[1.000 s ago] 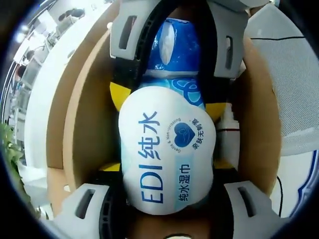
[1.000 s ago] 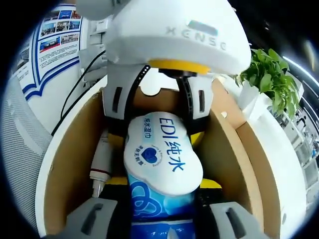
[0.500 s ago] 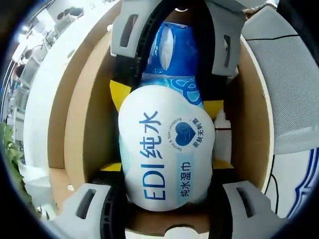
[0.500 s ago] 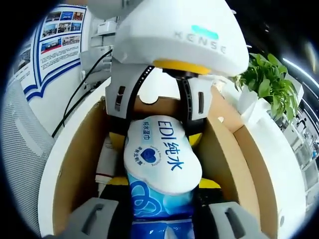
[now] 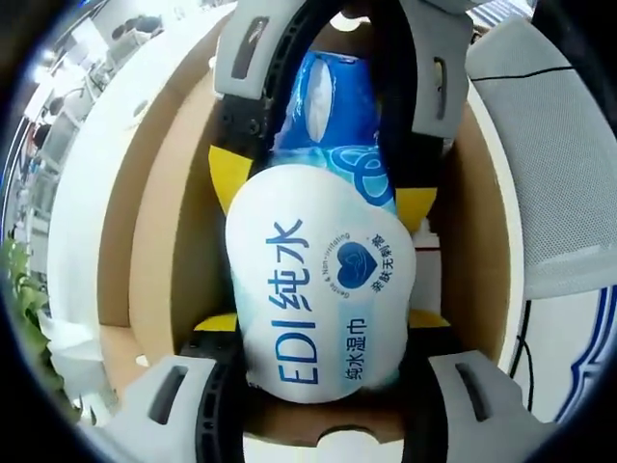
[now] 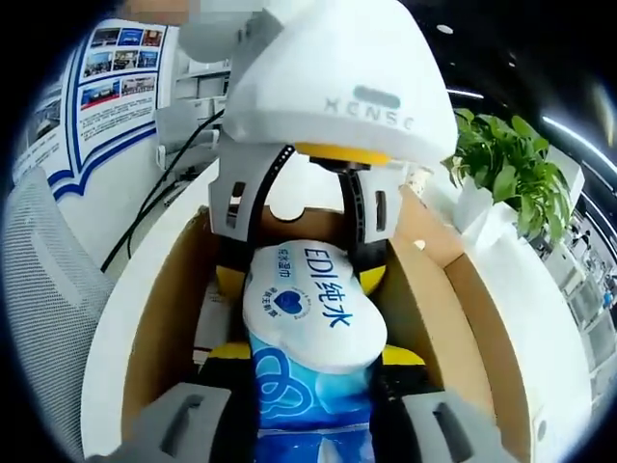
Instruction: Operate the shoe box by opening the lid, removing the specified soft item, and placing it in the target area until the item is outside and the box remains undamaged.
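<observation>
The pack of wet wipes (image 5: 323,289) (image 6: 313,338) sits inside the open cardboard shoe box (image 5: 164,212) (image 6: 169,318), held from both ends. The left gripper (image 5: 318,400) (image 6: 304,217) is clamped on the white end of the pack, a jaw on each side. The right gripper (image 6: 313,429) (image 5: 337,87) is clamped on the blue end. A small white tube (image 5: 427,275) lies beside the pack, against the box wall. A green plant (image 6: 506,174) stands beyond the box.
</observation>
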Action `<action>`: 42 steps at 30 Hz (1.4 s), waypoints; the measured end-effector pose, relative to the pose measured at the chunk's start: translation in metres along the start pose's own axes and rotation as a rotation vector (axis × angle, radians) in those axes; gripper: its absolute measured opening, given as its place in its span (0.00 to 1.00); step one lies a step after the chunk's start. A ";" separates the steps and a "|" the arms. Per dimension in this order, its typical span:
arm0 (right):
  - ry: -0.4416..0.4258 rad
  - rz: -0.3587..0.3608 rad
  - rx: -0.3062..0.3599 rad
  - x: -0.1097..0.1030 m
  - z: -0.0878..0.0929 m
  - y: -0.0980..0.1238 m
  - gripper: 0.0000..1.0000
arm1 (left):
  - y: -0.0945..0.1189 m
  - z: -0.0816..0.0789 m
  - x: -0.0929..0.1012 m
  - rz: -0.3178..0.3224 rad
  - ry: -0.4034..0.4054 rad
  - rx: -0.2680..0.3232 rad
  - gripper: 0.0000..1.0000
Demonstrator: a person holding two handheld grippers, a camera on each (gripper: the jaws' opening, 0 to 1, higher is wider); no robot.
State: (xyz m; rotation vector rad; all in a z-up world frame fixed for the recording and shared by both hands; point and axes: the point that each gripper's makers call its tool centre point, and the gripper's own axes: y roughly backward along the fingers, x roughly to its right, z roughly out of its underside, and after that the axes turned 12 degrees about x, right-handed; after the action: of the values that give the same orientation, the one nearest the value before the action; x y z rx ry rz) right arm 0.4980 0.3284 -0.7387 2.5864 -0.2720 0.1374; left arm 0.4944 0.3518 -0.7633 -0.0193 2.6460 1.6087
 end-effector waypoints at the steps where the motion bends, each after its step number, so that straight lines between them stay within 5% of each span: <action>1: 0.002 0.002 0.001 0.000 -0.001 0.001 0.39 | 0.000 0.000 -0.001 0.000 -0.002 0.000 0.62; 42: 0.021 0.025 0.031 0.004 -0.040 0.045 0.39 | 0.038 -0.041 0.003 -0.004 -0.021 0.001 0.62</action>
State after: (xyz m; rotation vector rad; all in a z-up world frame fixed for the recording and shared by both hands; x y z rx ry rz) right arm 0.4903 0.3108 -0.6813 2.6110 -0.2974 0.1786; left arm 0.4884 0.3327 -0.7105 -0.0081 2.6296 1.5975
